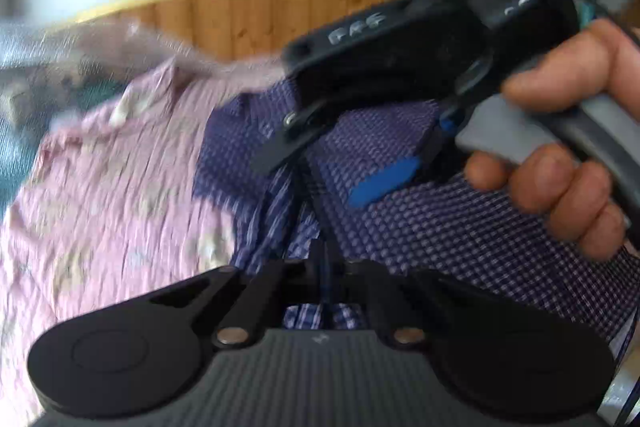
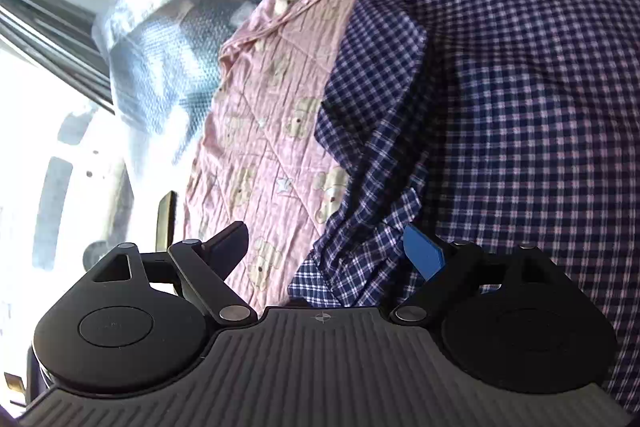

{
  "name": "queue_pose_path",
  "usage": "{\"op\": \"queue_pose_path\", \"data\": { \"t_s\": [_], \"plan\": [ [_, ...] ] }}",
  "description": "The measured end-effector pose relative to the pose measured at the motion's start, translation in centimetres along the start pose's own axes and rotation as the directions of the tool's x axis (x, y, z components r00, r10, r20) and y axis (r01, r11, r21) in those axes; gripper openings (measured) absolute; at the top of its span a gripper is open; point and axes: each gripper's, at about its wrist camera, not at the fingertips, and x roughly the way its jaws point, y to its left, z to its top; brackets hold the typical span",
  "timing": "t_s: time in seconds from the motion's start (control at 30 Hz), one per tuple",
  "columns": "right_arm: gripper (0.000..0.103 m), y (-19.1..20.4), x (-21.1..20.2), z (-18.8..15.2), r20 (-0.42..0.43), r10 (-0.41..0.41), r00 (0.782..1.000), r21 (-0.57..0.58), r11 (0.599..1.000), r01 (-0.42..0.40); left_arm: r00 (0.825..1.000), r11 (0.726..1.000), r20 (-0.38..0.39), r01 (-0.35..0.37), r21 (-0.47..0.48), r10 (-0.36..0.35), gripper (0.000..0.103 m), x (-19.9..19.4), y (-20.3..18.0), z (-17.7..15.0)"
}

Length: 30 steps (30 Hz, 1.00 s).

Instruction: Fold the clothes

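A blue-and-white checked shirt (image 1: pixel 460 227) lies on a pink bedsheet with bear prints (image 1: pixel 100 207). My left gripper (image 1: pixel 326 267) is shut on a fold of the checked shirt, the cloth pinched between its fingers. My right gripper (image 1: pixel 336 167) shows in the left wrist view, held by a hand, fingers apart just above the shirt. In the right wrist view the right gripper (image 2: pixel 332 247) is open, with crumpled shirt cloth (image 2: pixel 360 247) between its black finger (image 2: pixel 228 243) and blue-padded finger (image 2: pixel 424 255). The shirt (image 2: pixel 520 87) fills the right of that view.
A wooden headboard (image 1: pixel 260 15) stands behind the bed under a pale wall. A clear plastic bag (image 2: pixel 160 47) lies at the bed's edge beside the pink sheet (image 2: pixel 260 147). A bright window is at the left of the right wrist view.
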Motion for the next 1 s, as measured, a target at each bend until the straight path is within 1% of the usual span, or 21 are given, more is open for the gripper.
{"op": "queue_pose_path", "data": {
  "t_s": [0.03, 0.07, 0.1, 0.13, 0.17, 0.23, 0.3, 0.33, 0.37, 0.4, 0.43, 0.47, 0.6, 0.7, 0.77, 0.83, 0.87, 0.9, 0.93, 0.97, 1.0],
  "plan": [
    [0.087, 0.1, 0.1, 0.2, -0.003, -0.016, 1.000, -0.008, 1.000, 0.016, 1.000, 0.994, -0.028, -0.014, -0.104, 0.011, 0.016, 0.3, 1.6, -0.6],
    [0.087, -0.2, 0.1, 0.2, -0.004, -0.021, 1.000, -0.001, 1.000, 0.021, 0.998, 0.975, -0.056, -0.030, -0.219, 0.018, 0.034, 0.5, 3.3, -1.3],
    [0.087, -0.4, 0.1, 0.2, -0.005, -0.026, 1.000, 0.009, 1.000, 0.026, 0.997, 0.929, -0.074, -0.040, -0.368, 0.013, 0.049, 0.5, 5.8, -2.5],
    [0.087, -0.7, 0.1, 0.2, -0.006, -0.030, 1.000, 0.018, 0.999, 0.031, 0.997, 0.862, -0.074, -0.034, -0.507, -0.004, 0.054, 0.4, 8.1, -3.8],
    [0.087, -0.9, 0.1, 0.2, -0.007, -0.035, 0.999, 0.027, 0.999, 0.035, 0.997, 0.804, -0.074, -0.030, -0.594, -0.018, 0.058, 0.6, 9.6, -4.8],
    [0.087, -1.4, 0.5, -0.2, -0.023, -0.042, 0.999, 0.039, 0.998, 0.043, 0.996, 0.743, -0.079, -0.016, -0.669, -0.050, 0.060, 1.3, 11.1, -5.9],
    [0.087, -1.7, 1.2, -0.7, -0.044, -0.050, 0.998, 0.053, 0.997, 0.053, 0.995, 0.757, -0.074, -0.004, -0.653, -0.059, 0.069, 2.1, 10.8, -5.9],
    [0.087, -1.7, 1.6, -1.0, -0.055, -0.045, 0.997, 0.061, 0.997, 0.049, 0.996, 0.767, -0.065, 0.003, -0.642, -0.059, 0.069, 2.5, 10.5, -5.8],
    [0.087, -1.8, 2.0, -1.2, -0.065, -0.039, 0.997, 0.068, 0.997, 0.044, 0.996, 0.775, -0.056, 0.015, -0.632, -0.064, 0.061, 2.8, 10.3, -5.7],
    [0.087, -1.7, 2.4, -1.4, -0.070, -0.036, 0.997, 0.071, 0.997, 0.041, 0.995, 0.777, -0.042, 0.041, -0.629, -0.087, 0.025, 3.0, 10.3, -5.5],
    [0.087, -1.6, 2.7, -1.4, -0.067, -0.038, 0.997, 0.072, 0.997, 0.043, 0.994, 0.780, -0.032, 0.065, -0.623, -0.108, 0.011, 3.3, 10.2, -5.2],
    [0.087, -1.4, 2.8, -1.2, -0.058, -0.040, 0.998, 0.076, 0.996, 0.045, 0.992, 0.792, -0.029, 0.080, -0.605, -0.123, 0.008, 3.4, 10.0, -4.7],
    [0.088, -0.8, 3.0, 0.0, -0.044, -0.038, 0.998, 0.101, 0.994, 0.043, 0.990, 0.870, 0.006, 0.126, -0.477, -0.140, 0.007, 1.8, 7.6, -3.1],
    [0.089, -0.1, 3.5, 0.6, -0.067, -0.052, 0.996, 0.091, 0.994, 0.058, 0.989, 0.938, 0.022, 0.147, -0.314, -0.147, 0.007, 0.7, 4.8, -1.7],
    [0.089, 0.1, 4.5, 0.6, -0.111, -0.070, 0.991, 0.070, 0.994, 0.078, 0.985, 0.968, 0.039, 0.174, -0.179, -0.170, 0.007, 0.3, 2.7, -0.7],
    [0.073, 0.0, 5.3, 0.4, -0.156, -0.086, 0.984, 0.058, 0.994, 0.096, 0.981, 0.979, 0.039, 0.190, -0.069, -0.188, 0.008, 0.1, 1.0, -0.3],
    [0.055, -0.3, 5.4, 0.2, -0.170, -0.085, 0.982, 0.063, 0.993, 0.097, 0.979, 0.979, 0.032, 0.200, -0.030, -0.199, 0.011, 0.1, 0.3, -0.4],
    [0.041, -0.6, 5.4, 0.1, -0.179, -0.076, 0.981, 0.068, 0.994, 0.090, 0.980, 0.980, 0.029, 0.199, -0.013, -0.199, 0.021, 0.1, 0.0, -0.6],
    [0.015, -0.9, 5.2, 0.0, -0.184, -0.074, 0.980, 0.065, 0.994, 0.087, 0.980, 0.980, 0.026, 0.199, 0.005, -0.199, 0.026, 0.0, -0.3, -0.8],
    [0.008, -1.1, 4.8, 0.0, -0.178, -0.077, 0.981, 0.063, 0.994, 0.089, 0.981, 0.981, 0.025, 0.191, 0.019, -0.191, 0.040, -0.2, -0.5, -1.0],
    [0.006, -1.4, 4.2, 0.1, -0.169, -0.070, 0.983, 0.062, 0.995, 0.081, 0.987, 0.987, 0.035, 0.158, 0.018, -0.158, 0.053, -0.8, -0.6, -1.3]
  ]
}}
